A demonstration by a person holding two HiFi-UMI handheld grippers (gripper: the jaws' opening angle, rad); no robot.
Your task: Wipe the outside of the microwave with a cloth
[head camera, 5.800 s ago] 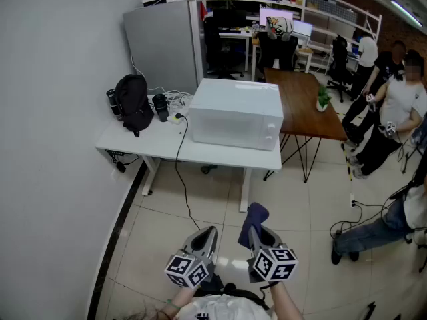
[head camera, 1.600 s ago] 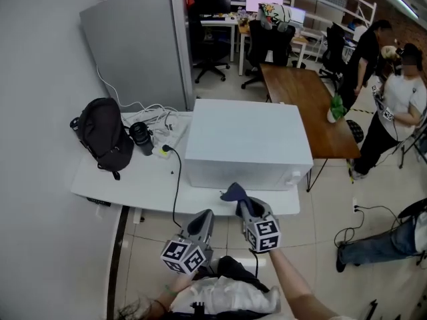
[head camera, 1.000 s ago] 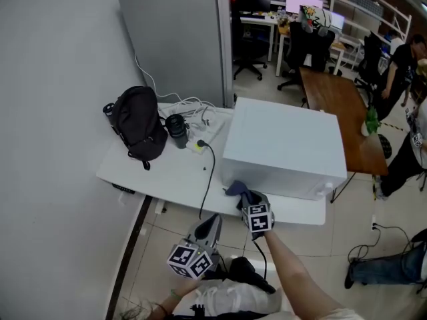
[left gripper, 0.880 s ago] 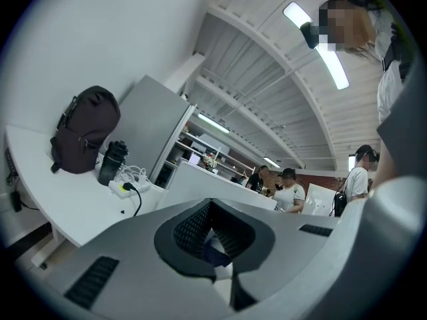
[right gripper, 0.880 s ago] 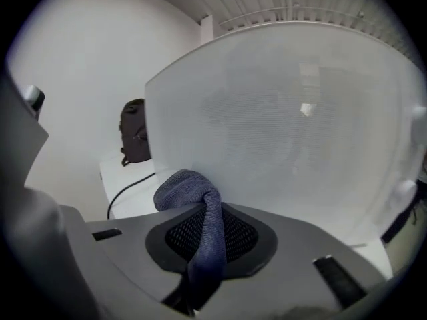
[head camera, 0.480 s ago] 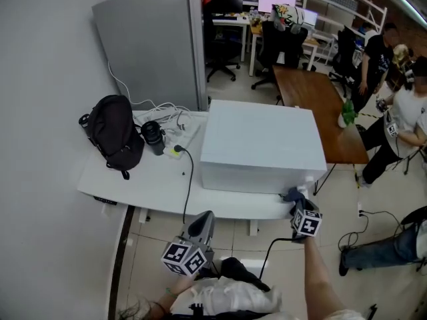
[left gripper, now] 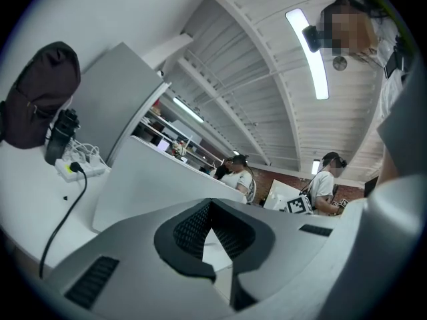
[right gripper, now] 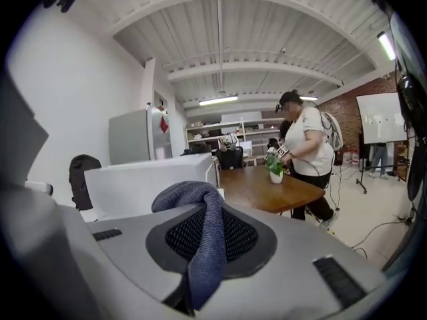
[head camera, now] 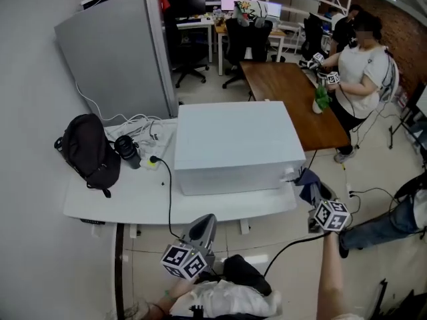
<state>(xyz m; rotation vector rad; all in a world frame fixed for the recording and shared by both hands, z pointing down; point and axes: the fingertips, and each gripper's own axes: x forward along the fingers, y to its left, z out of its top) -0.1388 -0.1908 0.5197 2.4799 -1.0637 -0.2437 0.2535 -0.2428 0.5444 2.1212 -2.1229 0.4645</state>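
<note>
The white microwave [head camera: 230,139] stands on the white table [head camera: 113,199], its front facing me. My right gripper [head camera: 315,191] is shut on a dark blue cloth [head camera: 307,179], held just off the microwave's front right corner, past the table's right end. In the right gripper view the cloth [right gripper: 200,239] hangs folded over the jaws of the right gripper [right gripper: 200,262], with the microwave [right gripper: 147,179] to the left. My left gripper [head camera: 205,222] hangs low in front of the table, shut and holding nothing. The left gripper view shows the left gripper [left gripper: 215,249] below the microwave [left gripper: 153,179].
A black backpack [head camera: 87,152], a black cup [head camera: 127,151] and a power strip with cables [head camera: 150,160] lie on the table's left part. A grey partition [head camera: 113,59] stands behind. A brown table [head camera: 287,99] with a plant, and a standing person [head camera: 360,65], are at right.
My right gripper has carried the cloth rightwards along the microwave's front, from its left part to beyond its right corner. The left gripper has stayed low and shut.
</note>
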